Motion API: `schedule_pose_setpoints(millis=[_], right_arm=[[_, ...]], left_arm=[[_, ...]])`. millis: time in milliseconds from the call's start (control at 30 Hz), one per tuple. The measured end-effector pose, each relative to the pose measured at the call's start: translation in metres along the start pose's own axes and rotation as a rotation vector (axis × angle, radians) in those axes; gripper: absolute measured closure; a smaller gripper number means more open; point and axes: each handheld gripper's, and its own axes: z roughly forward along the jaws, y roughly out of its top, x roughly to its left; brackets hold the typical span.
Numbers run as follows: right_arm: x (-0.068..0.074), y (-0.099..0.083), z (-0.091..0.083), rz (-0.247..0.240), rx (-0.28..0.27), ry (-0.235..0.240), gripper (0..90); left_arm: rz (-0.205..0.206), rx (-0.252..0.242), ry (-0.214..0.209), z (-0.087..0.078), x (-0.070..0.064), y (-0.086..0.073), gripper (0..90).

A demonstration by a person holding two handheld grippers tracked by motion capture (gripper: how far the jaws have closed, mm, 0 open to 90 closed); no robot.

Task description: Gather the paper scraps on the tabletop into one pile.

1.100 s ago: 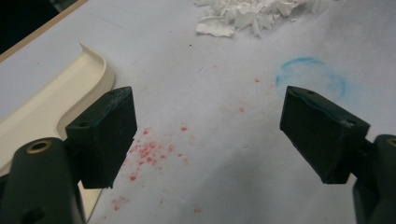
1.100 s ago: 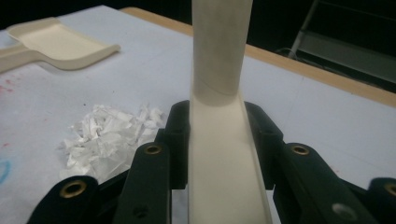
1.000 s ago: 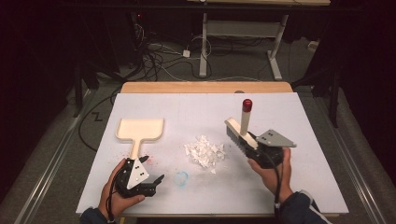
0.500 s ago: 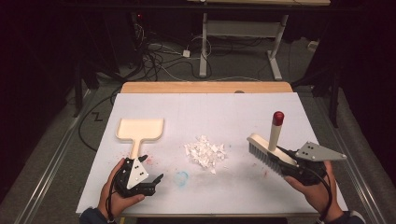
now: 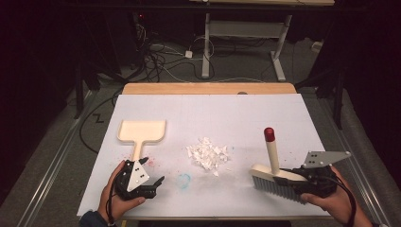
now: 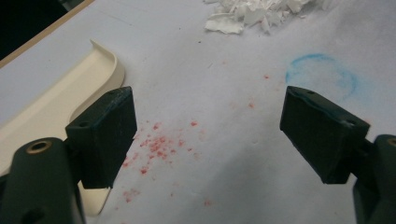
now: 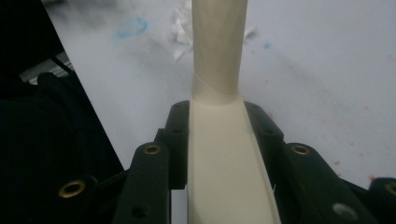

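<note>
Centre of the white paper-covered table (image 5: pixel 213 113) sits a small heap of torn white paper scraps (image 5: pixel 208 155), and everything hangs off that heap. To its right, near the front edge, the right gripper (image 5: pixel 302 177) is clamped on the cream plastic hand brush with the red-tipped handle (image 5: pixel 272 161); in the right gripper view the jaws press both sides of the cream body (image 7: pixel 224 163), handle standing up, bristles at the table. Left of the heap lies the cream plastic dustpan (image 5: pixel 141 132), flat, handle toward the person. The left gripper (image 5: pixel 149 182) rests just off that handle's end, jaws spread wide, nothing between them, red specks (image 6: pixel 159 144) and a blue ring mark (image 6: pixel 322 74) on the paper there.
</note>
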Motion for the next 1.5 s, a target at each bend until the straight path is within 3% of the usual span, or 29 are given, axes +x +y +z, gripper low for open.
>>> schedule_pose_setpoints(millis=[167,433,633,833,867,900,933,1000,1033,1133,1200,1267,1367,1433,1500], right_arm=[[-0.031,0.001,0.017,0.078,0.025,-0.015,66.1],[-0.074,0.015,0.033,0.094,0.092,-0.012,58.3],[-0.083,0.021,0.037,0.1,0.087,-0.022,53.3],[-0.085,0.019,0.035,0.099,0.112,-0.114,43.5],[-0.087,0.018,0.034,0.105,0.111,-0.125,45.1],[-0.089,0.017,0.033,0.109,0.103,-0.149,54.4],[-0.091,0.016,0.031,0.11,0.088,-0.168,53.7],[-0.096,0.014,0.031,0.133,0.062,-0.145,54.3],[-0.097,0.014,0.033,0.133,0.066,-0.156,54.2],[-0.097,0.012,0.037,0.131,0.043,-0.255,60.2],[-0.1,0.009,0.04,0.156,0.017,-0.377,71.5],[-0.103,0.004,0.045,0.161,0.022,-0.452,80.2],[-0.111,-0.001,0.056,0.188,0.069,-0.47,86.8],[-0.114,0.0,0.064,0.19,0.104,-0.448,90.0],[-0.115,0.003,0.069,0.189,0.097,-0.456,90.0]], left_arm=[[0.005,0.011,-0.01,0.003,-0.001,0.0,17.8],[0.02,0.032,-0.035,0.008,-0.005,0.0,17.8],[0.024,0.034,-0.038,0.008,-0.007,0.0,17.8],[0.025,0.032,-0.04,0.008,-0.007,0.0,17.8],[0.028,0.034,-0.042,0.008,-0.007,0.0,17.8],[0.03,0.035,-0.044,0.009,-0.007,0.0,17.8],[0.031,0.036,-0.046,0.009,-0.008,0.001,17.9],[0.037,0.042,-0.048,0.01,-0.008,0.001,17.9],[0.037,0.044,-0.048,0.011,-0.008,0.001,17.8],[0.037,0.041,-0.045,0.01,-0.008,0.001,17.8],[0.039,0.038,-0.044,0.009,-0.008,0.001,17.8],[0.036,0.038,-0.044,0.009,-0.007,0.0,17.8],[0.036,0.042,-0.048,0.009,-0.007,0.0,17.9],[0.041,0.043,-0.05,0.01,-0.007,0.0,17.8],[0.046,0.044,-0.051,0.011,-0.008,0.001,17.8]])
